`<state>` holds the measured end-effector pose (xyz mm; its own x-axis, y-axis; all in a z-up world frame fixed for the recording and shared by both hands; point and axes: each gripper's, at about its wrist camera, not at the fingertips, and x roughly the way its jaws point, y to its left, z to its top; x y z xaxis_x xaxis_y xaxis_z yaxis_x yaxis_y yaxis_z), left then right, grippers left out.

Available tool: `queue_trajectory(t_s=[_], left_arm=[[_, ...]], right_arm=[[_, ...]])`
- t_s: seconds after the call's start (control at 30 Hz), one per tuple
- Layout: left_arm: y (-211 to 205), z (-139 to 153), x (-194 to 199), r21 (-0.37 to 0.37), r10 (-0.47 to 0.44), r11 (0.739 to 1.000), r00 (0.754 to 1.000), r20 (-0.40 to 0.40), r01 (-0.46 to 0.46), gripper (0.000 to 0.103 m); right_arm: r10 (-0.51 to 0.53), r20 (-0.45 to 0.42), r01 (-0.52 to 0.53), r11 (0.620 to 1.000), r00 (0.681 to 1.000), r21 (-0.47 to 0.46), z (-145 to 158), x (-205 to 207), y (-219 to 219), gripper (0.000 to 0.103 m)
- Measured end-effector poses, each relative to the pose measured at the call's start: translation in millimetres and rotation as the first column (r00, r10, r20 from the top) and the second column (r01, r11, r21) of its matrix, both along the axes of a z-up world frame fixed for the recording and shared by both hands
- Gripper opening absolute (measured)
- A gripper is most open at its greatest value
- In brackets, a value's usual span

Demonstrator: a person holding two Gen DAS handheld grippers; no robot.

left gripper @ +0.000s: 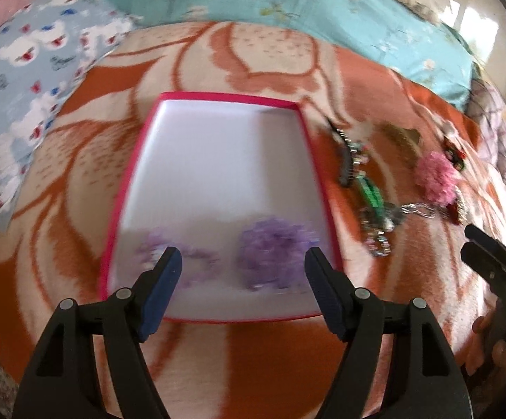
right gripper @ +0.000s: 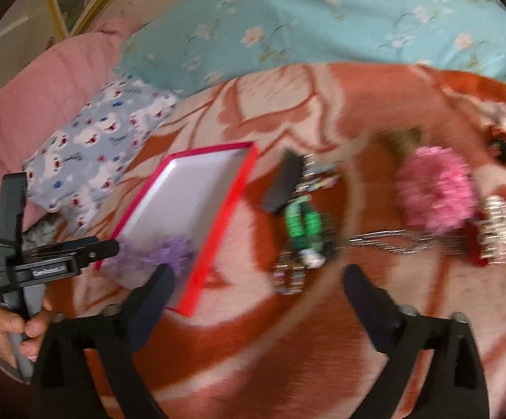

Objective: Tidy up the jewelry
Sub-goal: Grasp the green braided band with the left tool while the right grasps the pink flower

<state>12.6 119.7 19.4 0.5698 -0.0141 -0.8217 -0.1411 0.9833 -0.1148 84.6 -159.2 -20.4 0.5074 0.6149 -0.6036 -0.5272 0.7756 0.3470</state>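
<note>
A red-rimmed white box (left gripper: 162, 160) lies on the blanket; it also shows in the right wrist view (right gripper: 218, 209). Two purple scrunchies (left gripper: 274, 255) lie in its near end. My left gripper (left gripper: 242, 272) is open and empty just above them. Right of the box lie a black comb (right gripper: 284, 181), green bangles (right gripper: 303, 223), a silver chain (right gripper: 392, 242), a pink scrunchie (right gripper: 434, 190) and a beaded ring (right gripper: 289, 277). My right gripper (right gripper: 258, 291) is open and empty above the beaded ring. All is blurred.
An orange and cream blanket (left gripper: 253, 356) covers the bed. A patterned blue pillow (left gripper: 26, 80), a teal floral cover (left gripper: 288, 7) and a pink quilt (right gripper: 26, 104) lie behind. More red and silver pieces (right gripper: 497, 230) lie far right.
</note>
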Motion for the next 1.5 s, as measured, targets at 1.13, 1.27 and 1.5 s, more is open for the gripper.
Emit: queue_trajectory(t_s=[1.13,1.27,1.5], left_arm=[[-123,-49,113,-0.149,-0.175,0.975,0.981,-0.082,0.162,0.075],[-127,-60,130,-0.142,-0.180,0.976,0.979,-0.094,0.166,0.061],[-132,-76,143,-0.177,-0.216,0.965,0.970,-0.112,0.194,0.010]], right_arm=[[-0.299,-0.134,0.297,0.954,0.945,-0.032,-24,113,-113,0.073],[-0.296,-0.158,0.293,0.955,0.942,-0.040,-34,128,-104,0.053],[-0.304,-0.181,0.304,0.952,0.935,-0.026,-46,139,-108,0.010]])
